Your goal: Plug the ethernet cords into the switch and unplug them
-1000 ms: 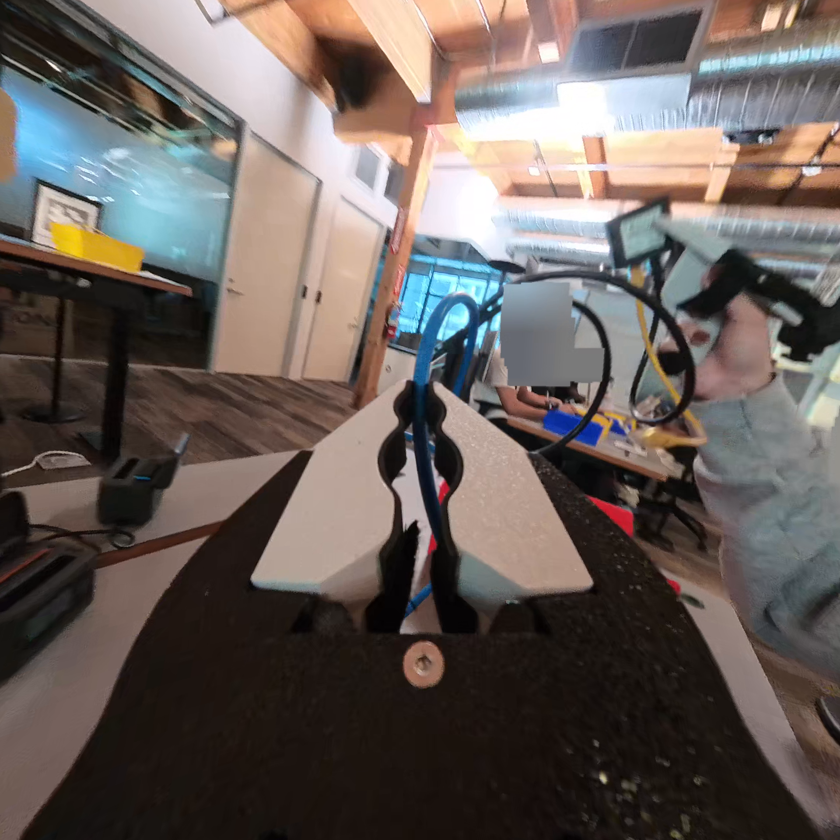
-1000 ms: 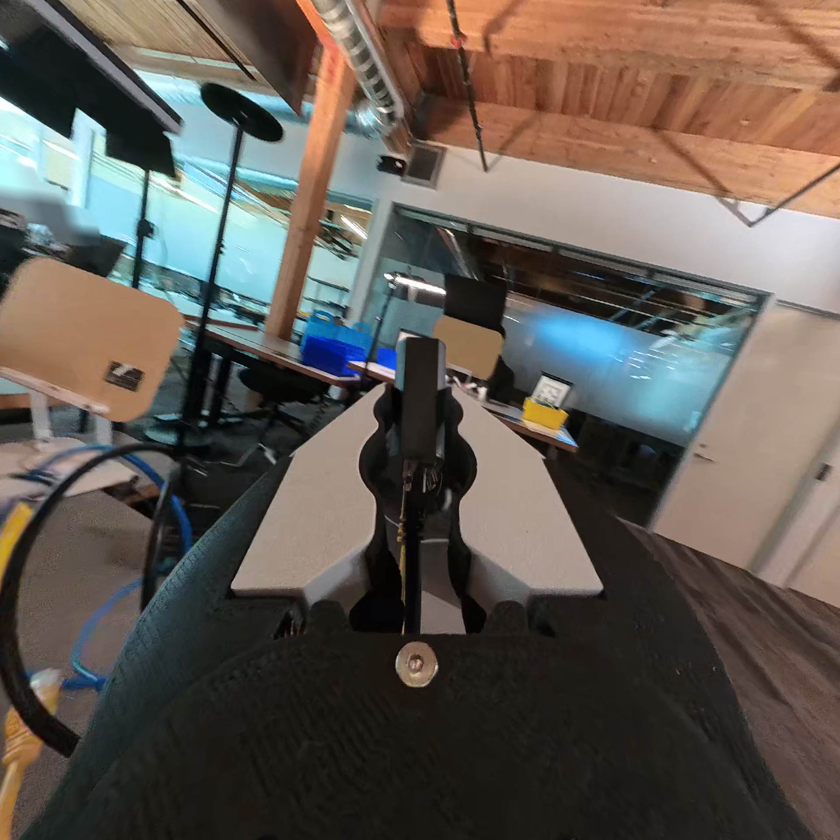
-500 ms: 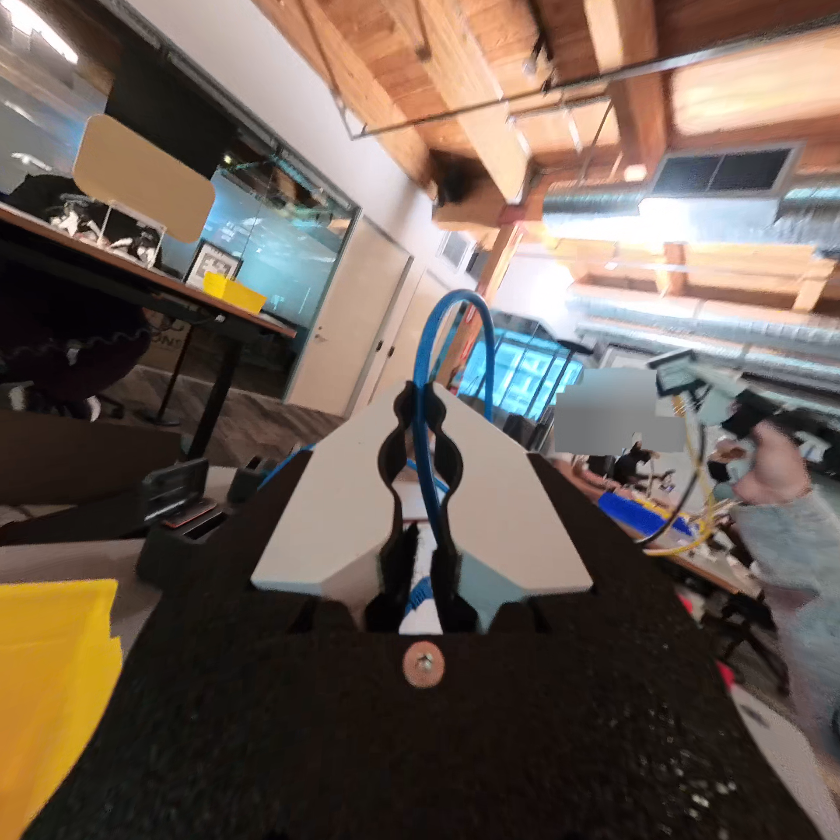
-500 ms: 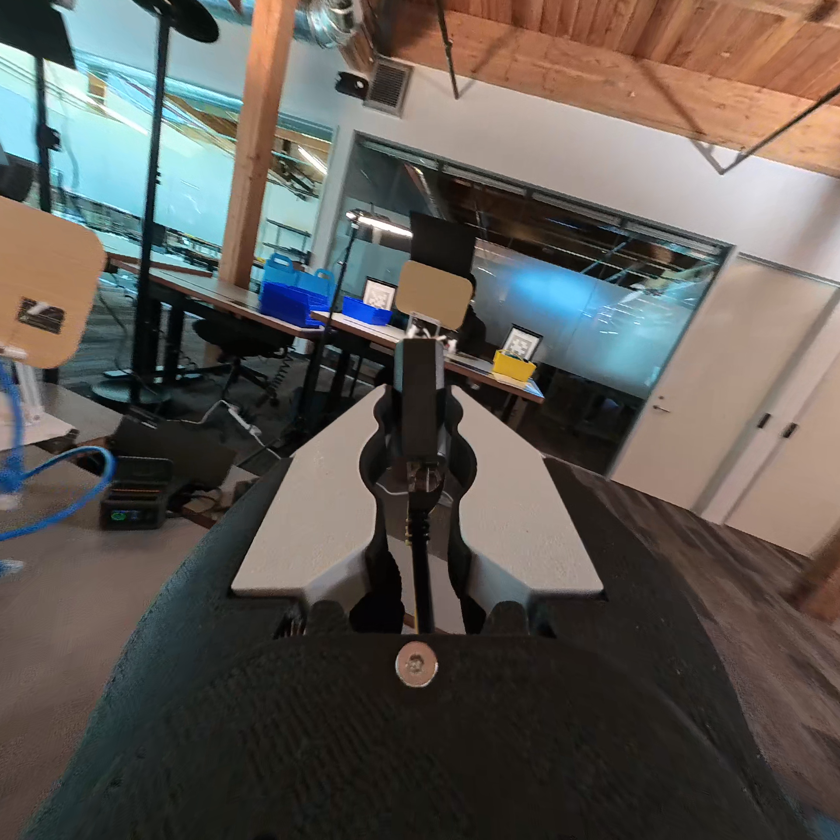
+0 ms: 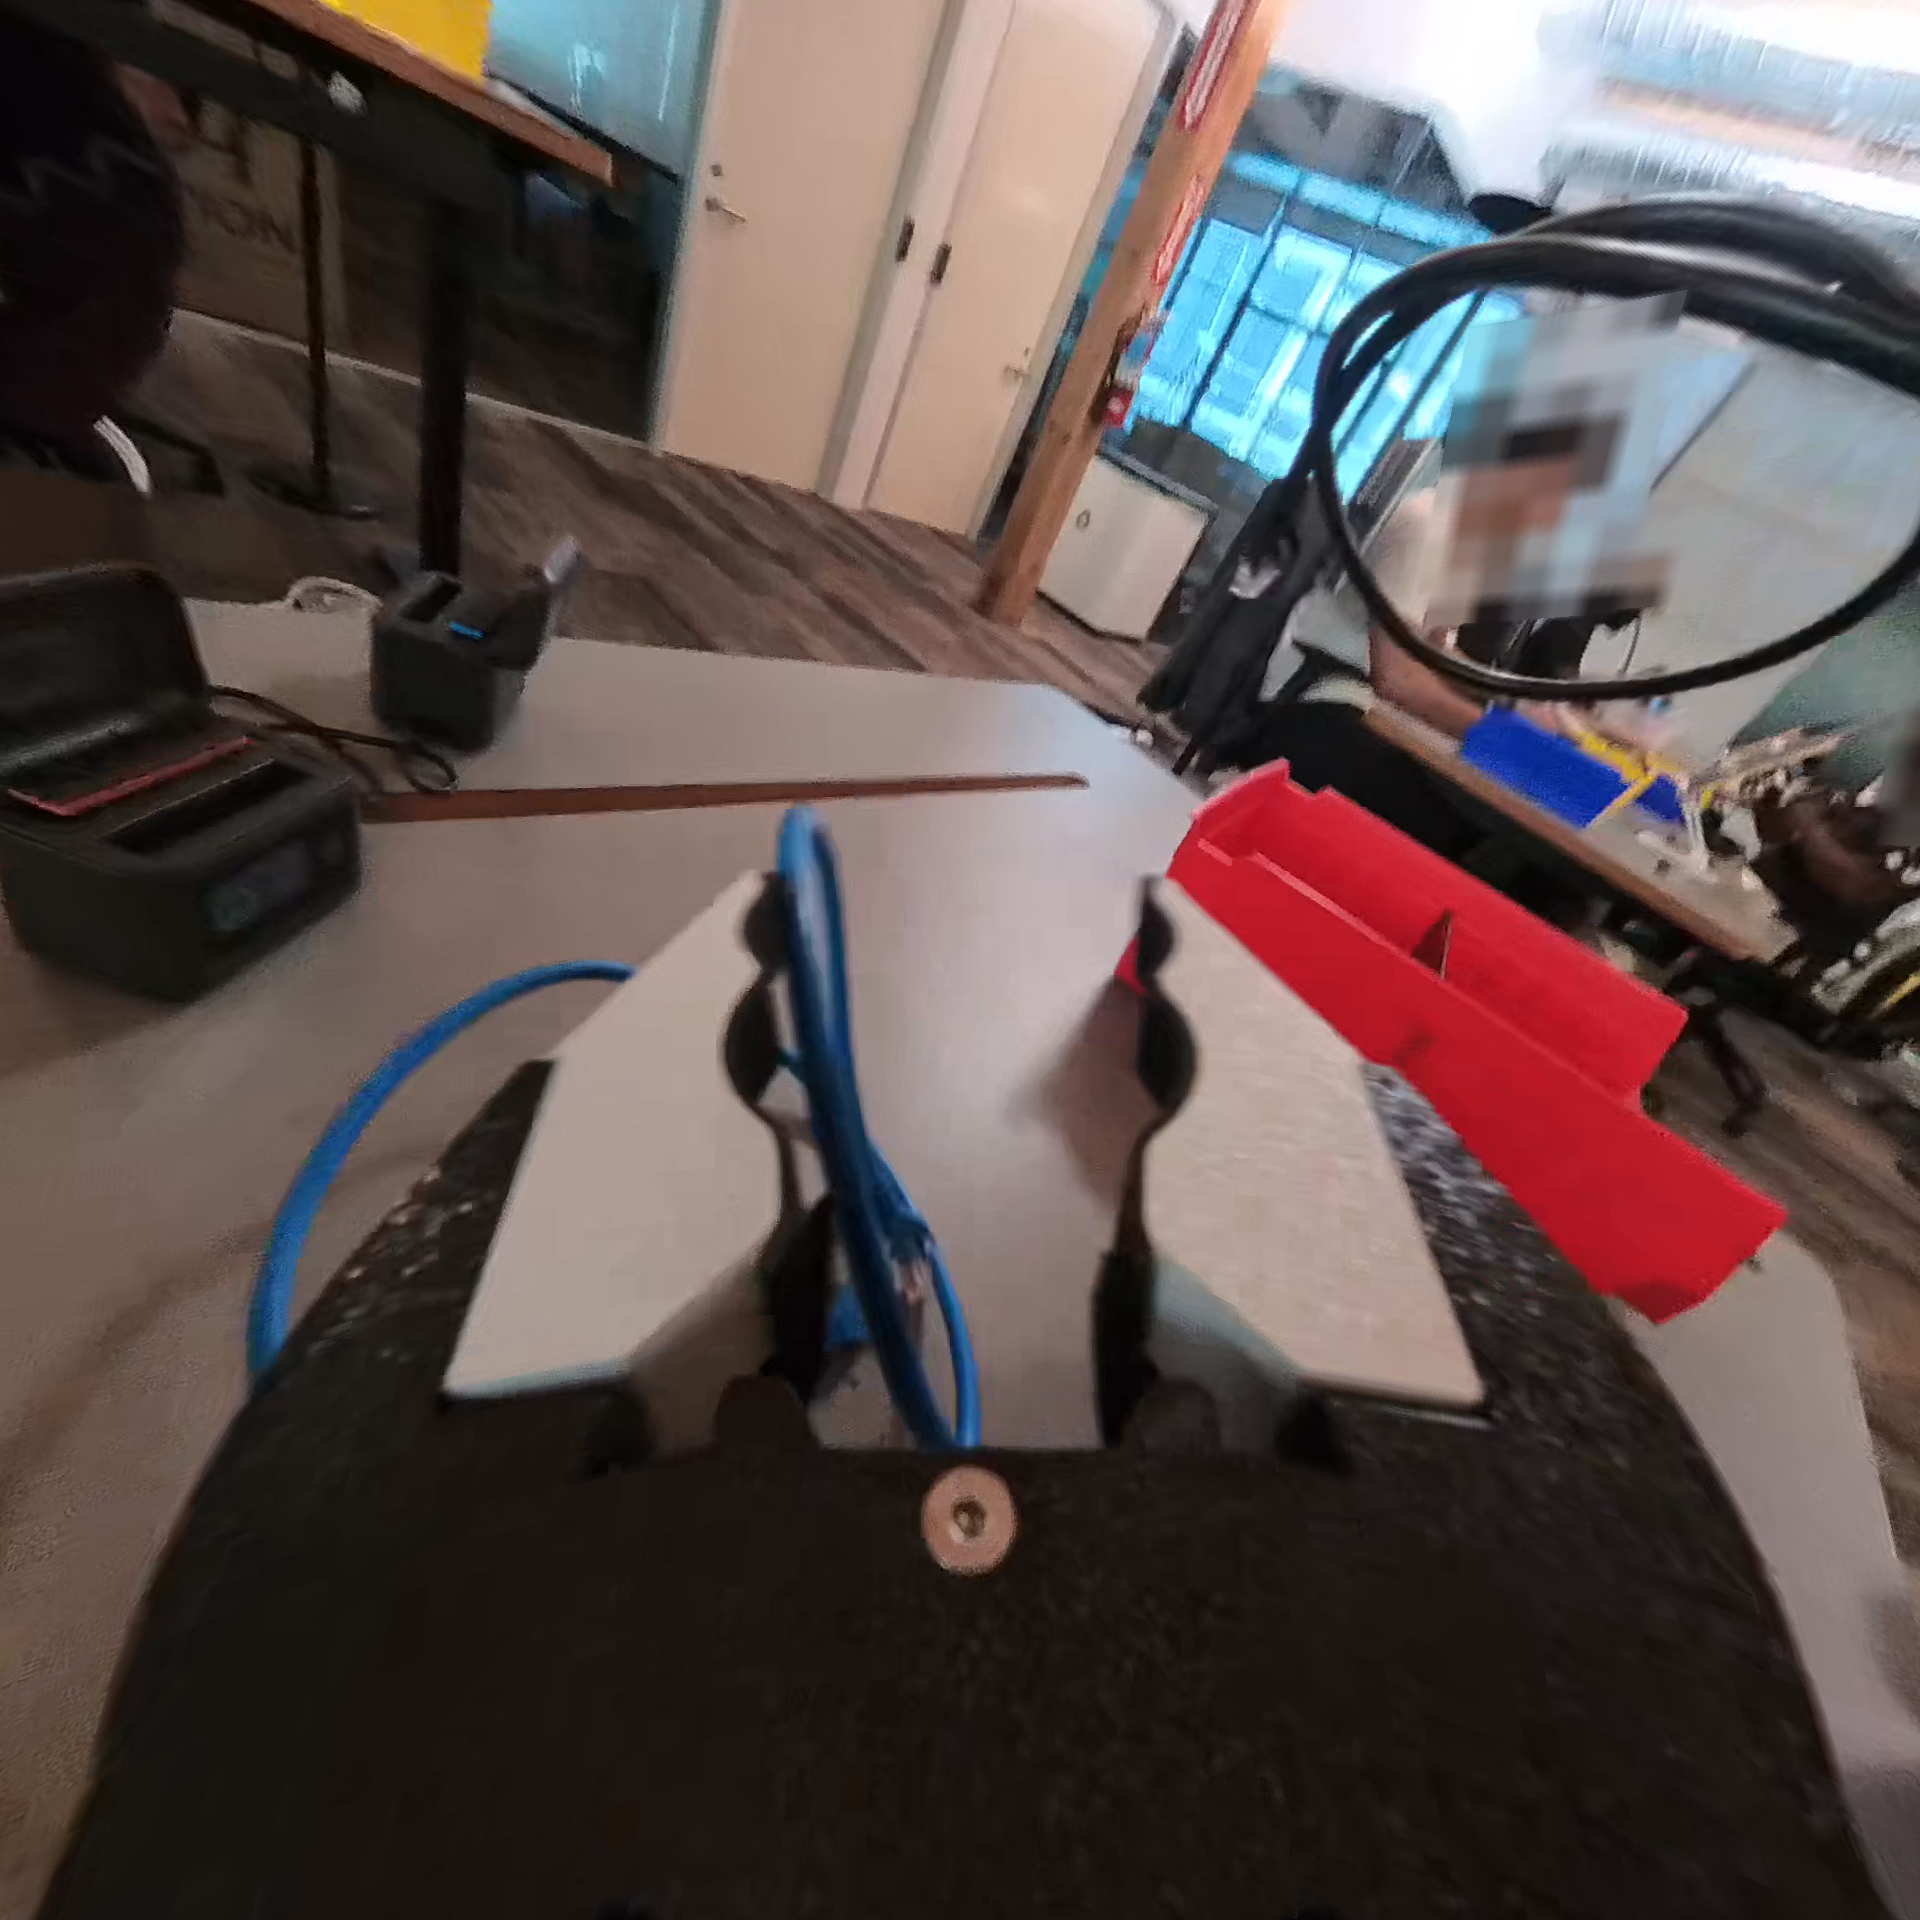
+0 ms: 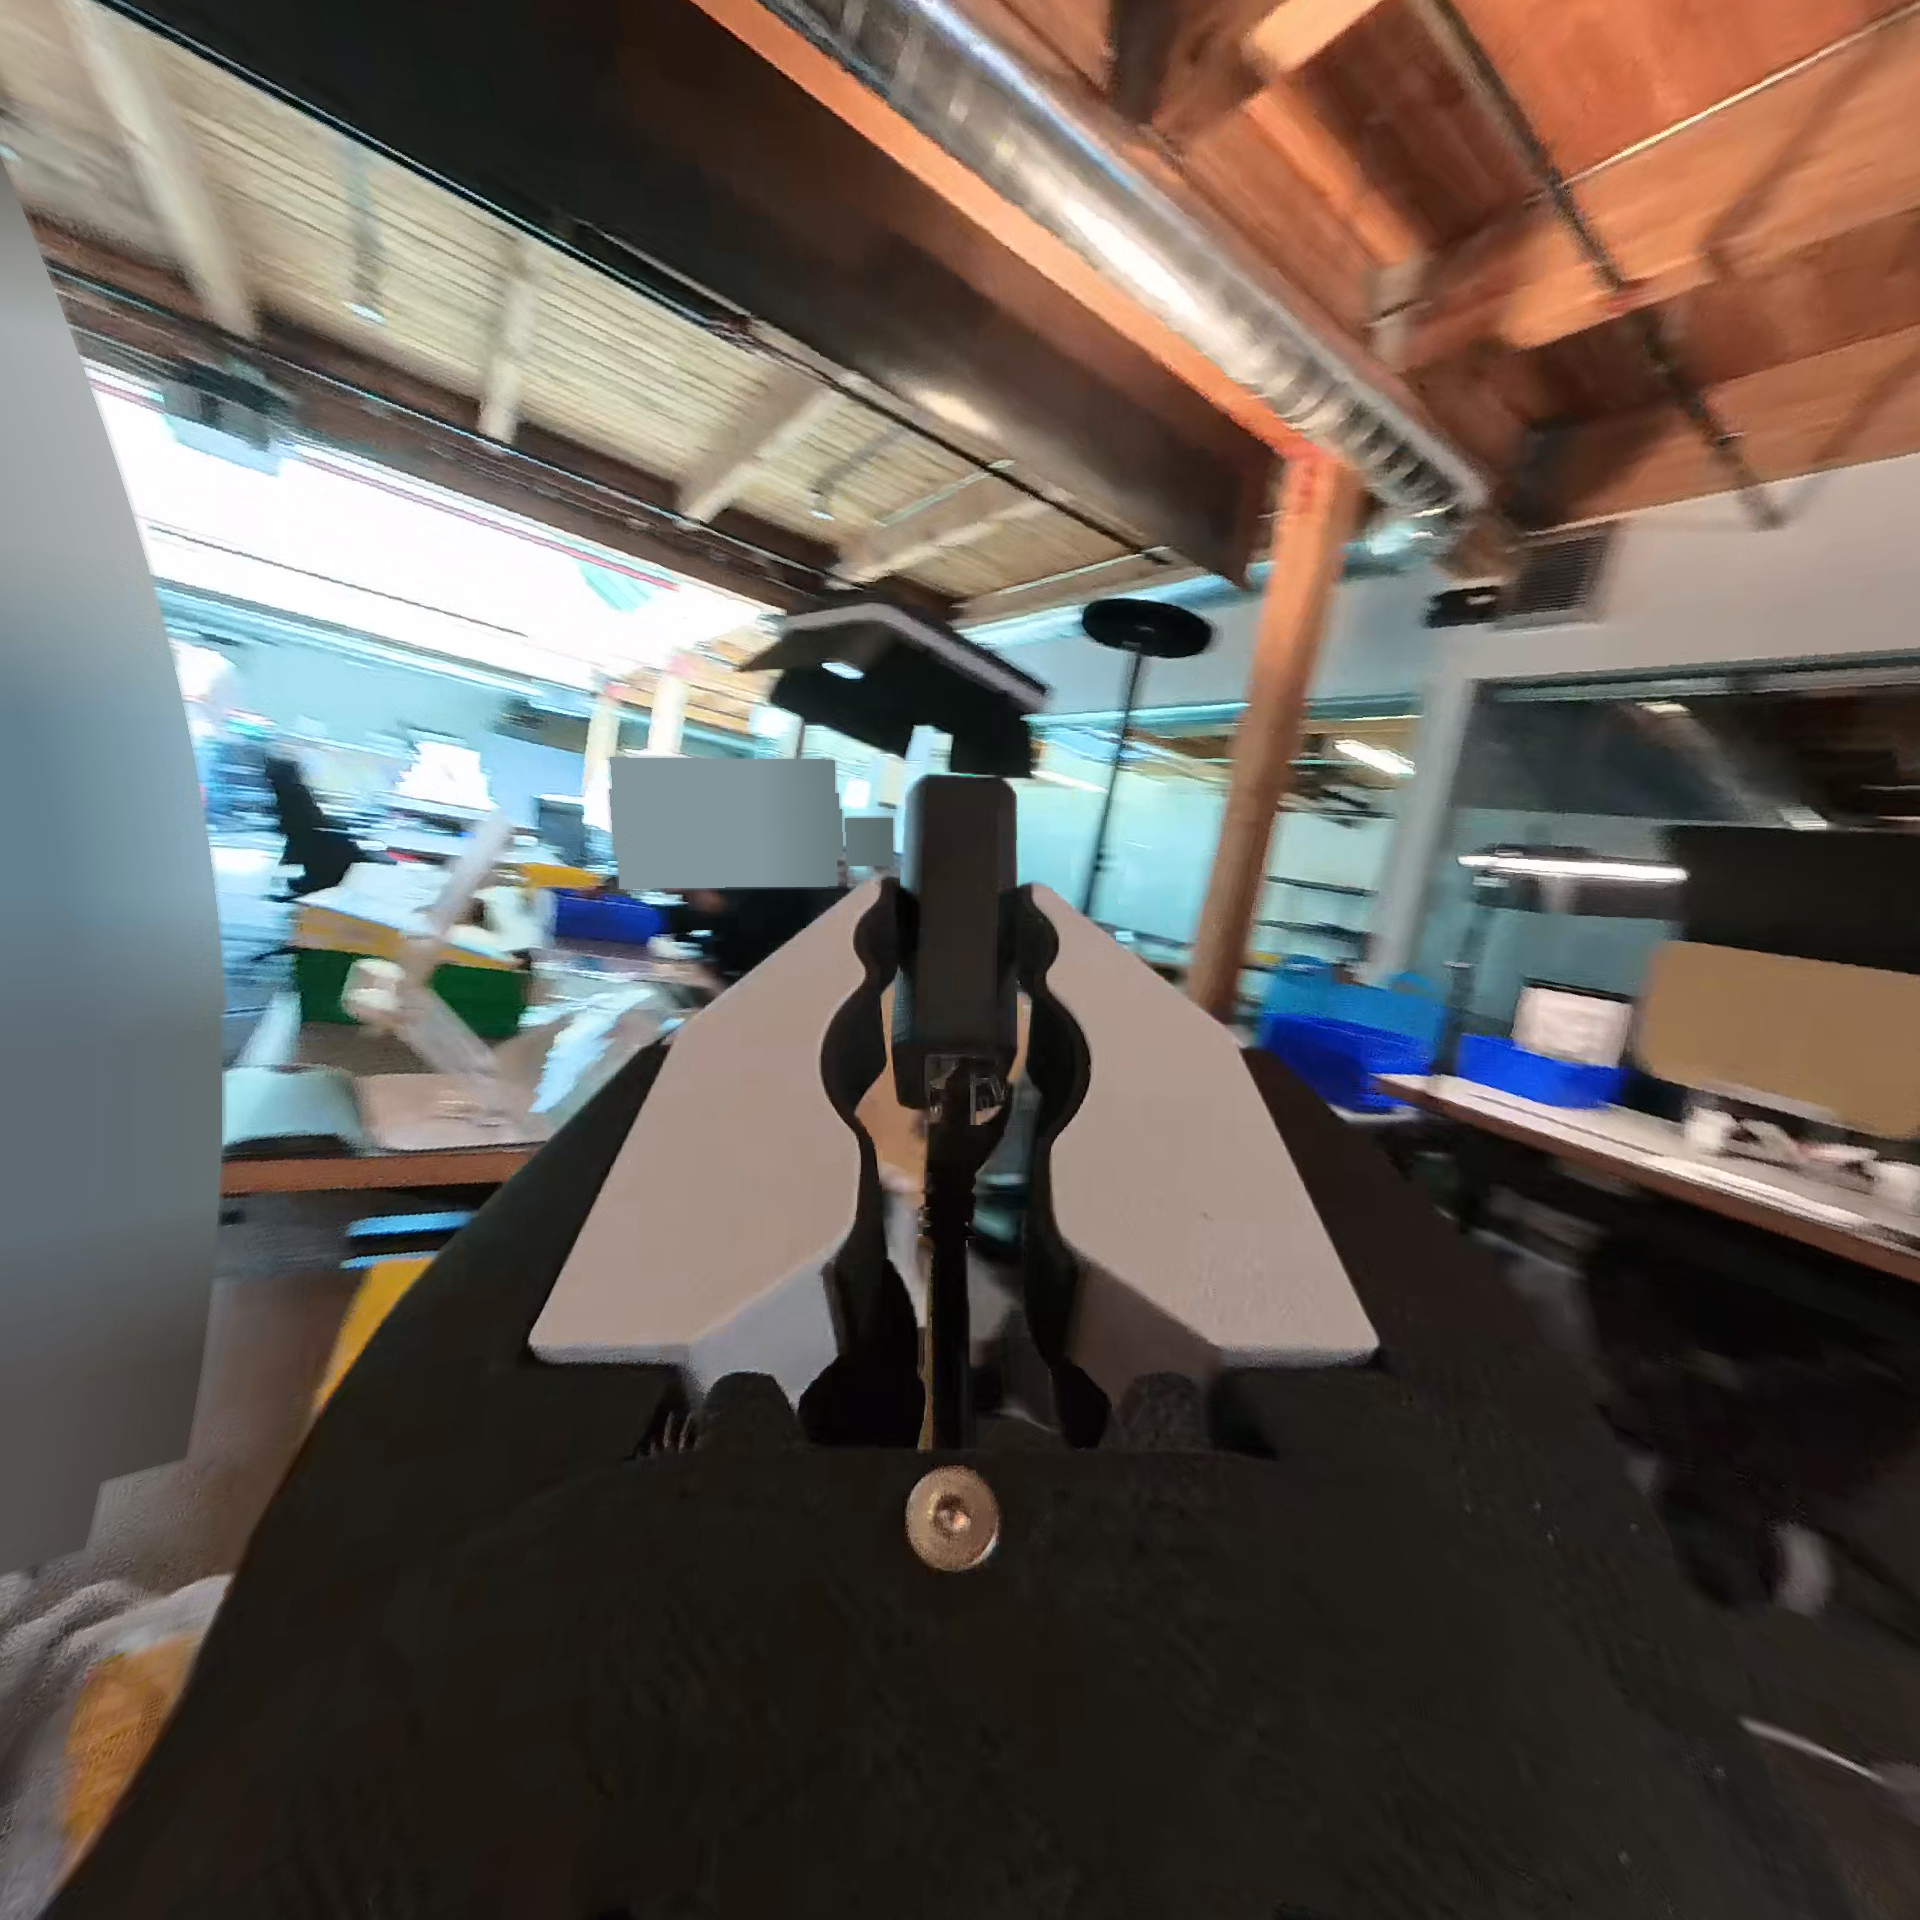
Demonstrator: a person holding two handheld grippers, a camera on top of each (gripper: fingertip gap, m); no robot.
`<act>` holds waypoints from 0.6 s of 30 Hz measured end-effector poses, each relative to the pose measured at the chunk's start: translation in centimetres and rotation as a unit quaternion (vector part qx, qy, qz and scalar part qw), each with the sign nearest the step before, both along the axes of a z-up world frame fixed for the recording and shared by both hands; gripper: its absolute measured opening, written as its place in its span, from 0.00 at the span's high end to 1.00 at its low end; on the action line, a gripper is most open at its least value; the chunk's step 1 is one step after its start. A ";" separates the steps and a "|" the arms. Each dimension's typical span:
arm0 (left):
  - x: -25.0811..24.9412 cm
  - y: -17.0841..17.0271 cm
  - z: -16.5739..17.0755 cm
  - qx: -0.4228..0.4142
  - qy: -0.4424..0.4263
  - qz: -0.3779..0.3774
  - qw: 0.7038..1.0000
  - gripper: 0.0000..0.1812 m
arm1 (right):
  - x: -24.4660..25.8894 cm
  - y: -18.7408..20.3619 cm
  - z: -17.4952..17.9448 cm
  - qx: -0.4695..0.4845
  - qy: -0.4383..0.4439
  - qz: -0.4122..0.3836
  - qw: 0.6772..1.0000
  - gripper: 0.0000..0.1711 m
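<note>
Half a second ago the left hand-held gripper [image 5: 951, 1039] was pinched shut on the blue cord and tipped up toward the ceiling; now its two grey fingers [image 5: 644, 1153] stand wide apart and it points down over the pale desk [image 5: 665, 727]. Seen from the left wrist, the blue cord [image 5: 821, 1018] runs along the inner edge of the left finger, touching or nearly touching it while the right finger is clear of it, and its plug end lies low between them, near the black body; the picture is too blurred to tell whether the cord rests on the desk. Another stretch of the same cord loops out to the left over the desk. A long red bin [image 5: 1455, 1049] sits at the desk's right edge, just beyond the right finger. Two black cases [image 5: 156, 821] stand at the far left, well away from the cord. A loop of black cable [image 5: 1558, 395] hangs in the air at the upper right. Seen from the right wrist, the right hand-held gripper [image 6: 956, 935] points up and out into the room, closed on a dark boxy switch [image 6: 958, 914] that stands upright between the fingertips. A black cord [image 6: 951, 1247] is plugged into the switch's near end and runs back between the fingers toward the body. This view is heavily blurred, and behind the switch only work desks with blue bins [image 6: 1340, 1039] can be made out.
</note>
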State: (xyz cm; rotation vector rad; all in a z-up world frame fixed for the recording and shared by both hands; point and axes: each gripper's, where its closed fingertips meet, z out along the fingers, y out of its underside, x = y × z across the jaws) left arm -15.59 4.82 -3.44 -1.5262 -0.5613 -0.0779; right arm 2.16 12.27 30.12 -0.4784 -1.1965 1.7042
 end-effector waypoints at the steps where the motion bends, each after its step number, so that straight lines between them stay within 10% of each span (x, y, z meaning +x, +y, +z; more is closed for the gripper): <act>1: -0.2 -0.5 0.9 0.018 0.007 0.012 1.000 0.55 | -0.1 -1.1 -0.7 0.004 -0.006 0.034 0.999 0.88; 10: 6.7 -4.1 10.4 0.149 0.160 -0.102 0.971 0.52 | -2.9 -7.2 -14.2 0.020 -0.071 0.253 0.965 0.88; 18: 13.9 -3.0 6.8 0.066 0.166 -0.295 0.939 0.74 | -4.5 -9.2 -20.4 -0.035 -0.104 0.322 0.941 0.88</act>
